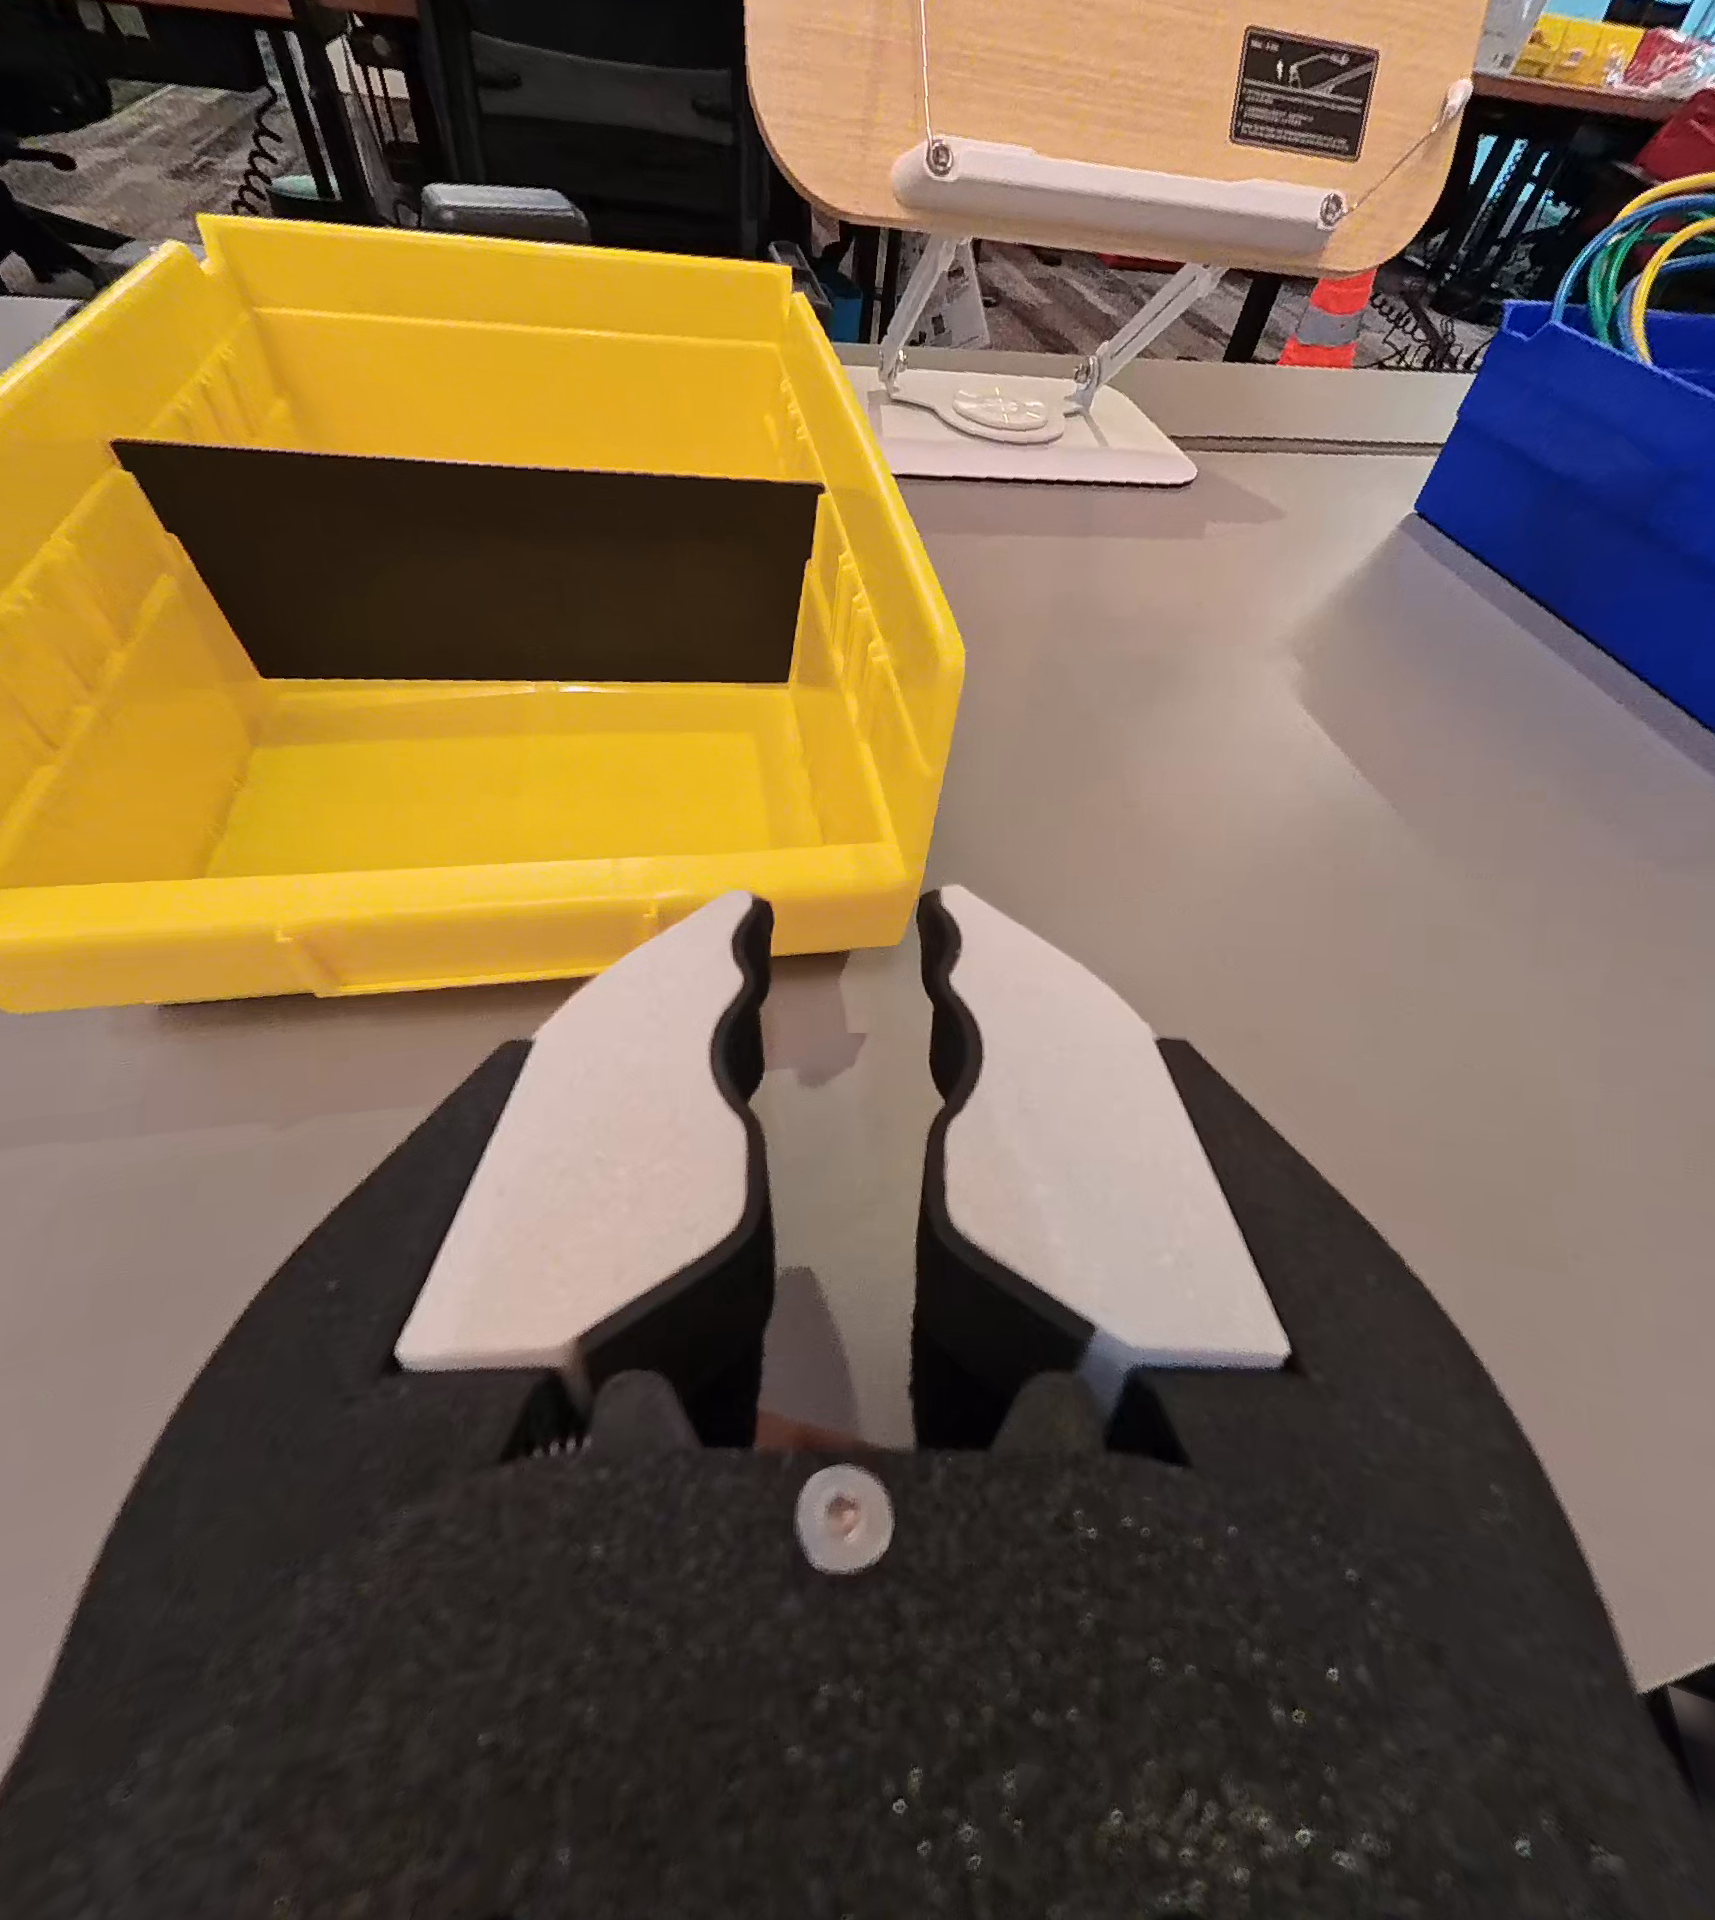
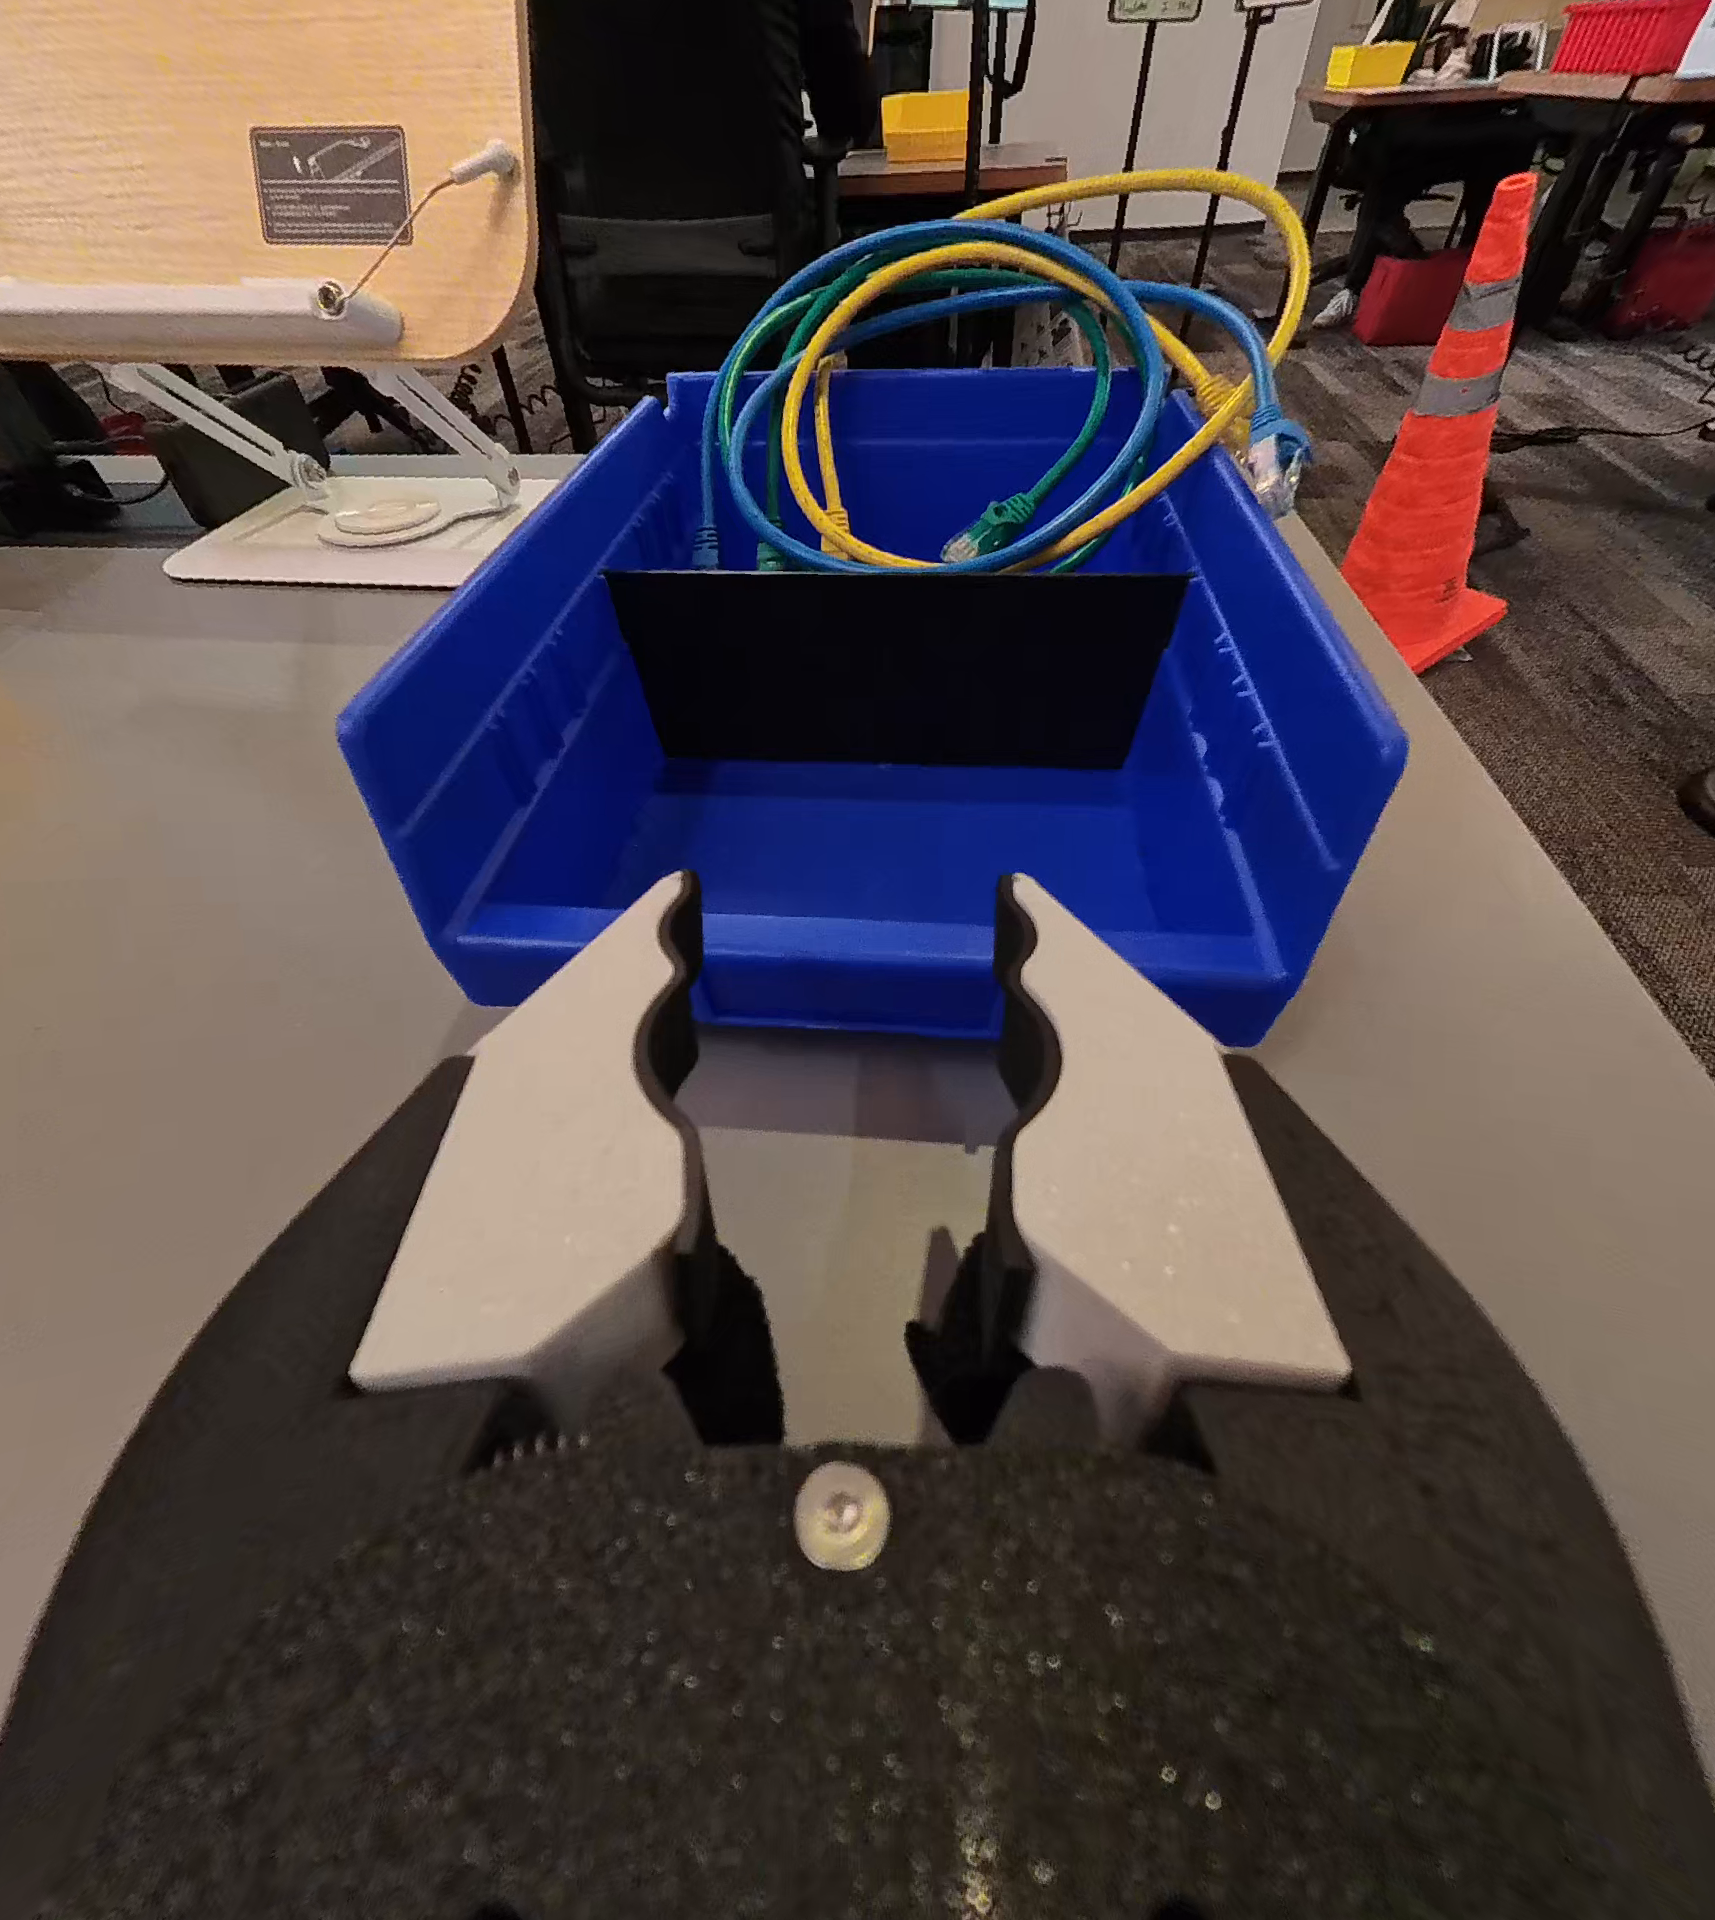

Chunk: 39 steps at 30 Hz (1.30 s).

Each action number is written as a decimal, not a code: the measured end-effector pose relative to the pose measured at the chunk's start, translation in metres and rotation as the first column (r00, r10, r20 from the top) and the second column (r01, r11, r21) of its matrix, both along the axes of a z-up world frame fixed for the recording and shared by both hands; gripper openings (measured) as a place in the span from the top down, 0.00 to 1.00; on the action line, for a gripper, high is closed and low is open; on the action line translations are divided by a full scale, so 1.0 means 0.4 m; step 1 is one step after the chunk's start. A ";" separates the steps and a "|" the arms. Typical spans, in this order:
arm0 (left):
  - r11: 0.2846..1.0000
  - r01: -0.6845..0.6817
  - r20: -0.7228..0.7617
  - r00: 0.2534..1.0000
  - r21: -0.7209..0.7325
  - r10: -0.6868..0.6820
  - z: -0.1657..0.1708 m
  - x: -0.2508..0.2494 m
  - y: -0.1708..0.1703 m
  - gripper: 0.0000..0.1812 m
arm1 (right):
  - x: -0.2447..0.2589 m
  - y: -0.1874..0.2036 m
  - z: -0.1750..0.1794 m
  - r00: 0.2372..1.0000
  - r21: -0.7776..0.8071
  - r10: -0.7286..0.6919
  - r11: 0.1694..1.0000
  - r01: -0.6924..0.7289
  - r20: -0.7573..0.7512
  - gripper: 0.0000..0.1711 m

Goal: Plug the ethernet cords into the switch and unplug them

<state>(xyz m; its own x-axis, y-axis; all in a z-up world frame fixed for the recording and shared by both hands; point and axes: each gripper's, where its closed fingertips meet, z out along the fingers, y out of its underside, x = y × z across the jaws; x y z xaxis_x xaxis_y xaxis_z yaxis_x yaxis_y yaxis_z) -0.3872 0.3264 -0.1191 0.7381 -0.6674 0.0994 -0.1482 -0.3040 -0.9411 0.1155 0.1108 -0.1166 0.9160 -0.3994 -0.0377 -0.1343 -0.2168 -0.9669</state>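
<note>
A grey tabletop (image 1: 1248,831) carries everything. On its left part sits a yellow bin (image 1: 863,582), open at the top, with a black divider (image 1: 479,566) standing across its inside. Well apart to the right sits a blue bin (image 2: 437,769) near the tabletop's right edge, also crossed by a black divider (image 2: 894,665); behind that divider lie coiled blue, green and yellow ethernet cords (image 2: 988,343), their loops rising above the rim. Between the two bins, at the far edge, rests the white base (image 1: 1133,442) of a tilted wooden stand (image 1: 1092,94).
</note>
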 end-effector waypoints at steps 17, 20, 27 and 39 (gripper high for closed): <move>0.996 0.029 -0.111 0.994 0.089 -0.019 -0.017 0.031 -0.019 0.72 | -0.241 0.227 -0.003 0.976 -0.070 0.219 0.973 -0.218 0.008 0.61; 0.994 0.070 -0.110 0.992 0.080 -0.061 -0.016 0.051 -0.035 0.72 | -0.258 0.265 -0.005 0.977 -0.069 0.214 0.974 -0.214 -0.008 0.63; 0.975 0.203 -0.102 0.976 0.089 -0.194 -0.003 0.168 -0.090 0.71 | -0.426 0.236 0.007 0.904 -0.033 0.417 0.906 -0.421 -0.089 0.63; 0.851 0.521 0.060 0.854 -0.063 -0.517 0.016 0.720 -0.346 0.64 | -0.005 -0.072 0.012 0.978 -0.001 -0.208 0.978 0.208 0.027 0.67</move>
